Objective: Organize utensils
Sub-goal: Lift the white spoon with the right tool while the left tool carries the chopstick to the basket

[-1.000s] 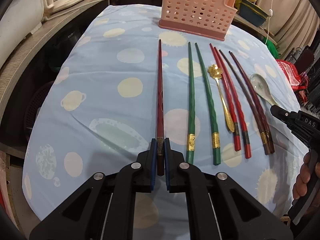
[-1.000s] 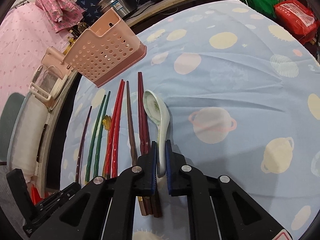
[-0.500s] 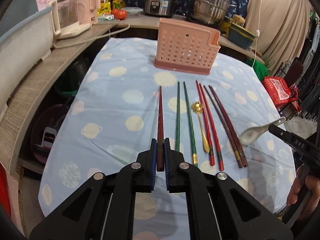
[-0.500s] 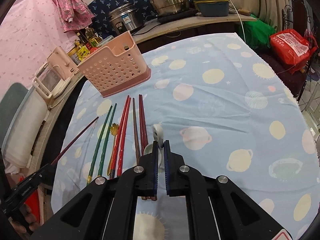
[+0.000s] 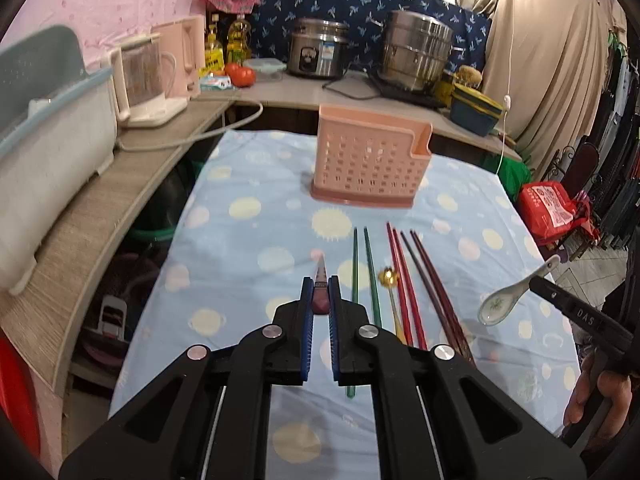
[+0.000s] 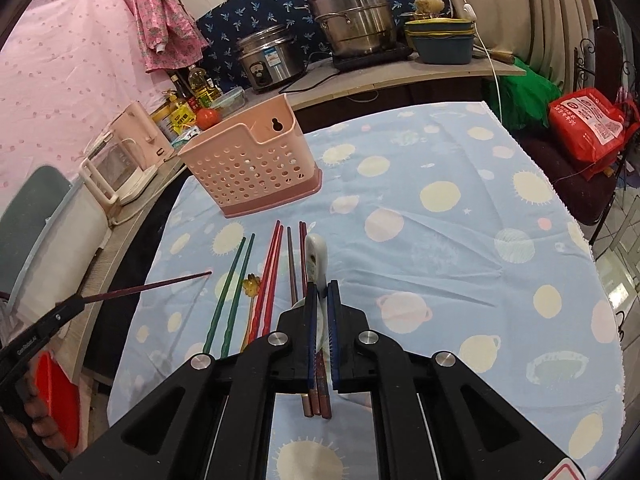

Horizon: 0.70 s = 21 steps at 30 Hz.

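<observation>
Left claw (image 5: 319, 300) is clamped on a dark maroon chopstick (image 6: 156, 286), lifted above the tabletop (image 5: 248, 240); right claw (image 6: 322, 300) grips a white ceramic spoon (image 5: 504, 300), also raised; green chopsticks (image 5: 366, 268), red chopsticks (image 5: 402, 276) and a gold spoon (image 5: 389, 278) lie near the pink utensil basket (image 5: 368, 160).
</observation>
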Available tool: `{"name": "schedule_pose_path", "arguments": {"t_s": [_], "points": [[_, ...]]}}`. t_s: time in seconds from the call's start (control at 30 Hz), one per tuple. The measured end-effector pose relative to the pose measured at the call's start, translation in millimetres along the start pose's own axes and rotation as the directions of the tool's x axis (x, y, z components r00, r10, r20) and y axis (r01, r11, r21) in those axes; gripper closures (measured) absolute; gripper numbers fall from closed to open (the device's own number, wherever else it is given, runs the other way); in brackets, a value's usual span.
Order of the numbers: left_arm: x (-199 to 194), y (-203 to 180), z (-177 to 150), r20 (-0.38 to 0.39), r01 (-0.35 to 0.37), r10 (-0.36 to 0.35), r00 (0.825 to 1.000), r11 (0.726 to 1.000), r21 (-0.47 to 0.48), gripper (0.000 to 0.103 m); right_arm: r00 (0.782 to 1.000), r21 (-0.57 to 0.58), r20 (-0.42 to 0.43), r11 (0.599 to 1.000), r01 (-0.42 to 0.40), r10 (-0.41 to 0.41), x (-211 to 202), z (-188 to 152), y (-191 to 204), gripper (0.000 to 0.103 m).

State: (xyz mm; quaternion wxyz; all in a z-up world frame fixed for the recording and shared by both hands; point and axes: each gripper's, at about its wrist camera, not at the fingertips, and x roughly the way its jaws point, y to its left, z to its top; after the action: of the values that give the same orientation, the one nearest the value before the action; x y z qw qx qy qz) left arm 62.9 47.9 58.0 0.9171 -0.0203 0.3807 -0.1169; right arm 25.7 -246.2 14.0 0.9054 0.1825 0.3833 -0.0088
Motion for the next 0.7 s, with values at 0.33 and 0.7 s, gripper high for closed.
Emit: {"name": "schedule_pose_path", "arguments": {"t_s": [0.33,0.7], "points": [[-18,2,70,0.144,-0.027,0.023,0.989,0.999,0.029,0.096,0.999,-0.049,0.038,0.999,-0.022,0.024,2,36,21,0.097],[-43,-14,163,0.315,-0.029,0.003,0.949,0.996,0.078,0.096,0.995,-0.096,0.099,0.995,-0.020,0.030,20,110,42,0.097]]}}
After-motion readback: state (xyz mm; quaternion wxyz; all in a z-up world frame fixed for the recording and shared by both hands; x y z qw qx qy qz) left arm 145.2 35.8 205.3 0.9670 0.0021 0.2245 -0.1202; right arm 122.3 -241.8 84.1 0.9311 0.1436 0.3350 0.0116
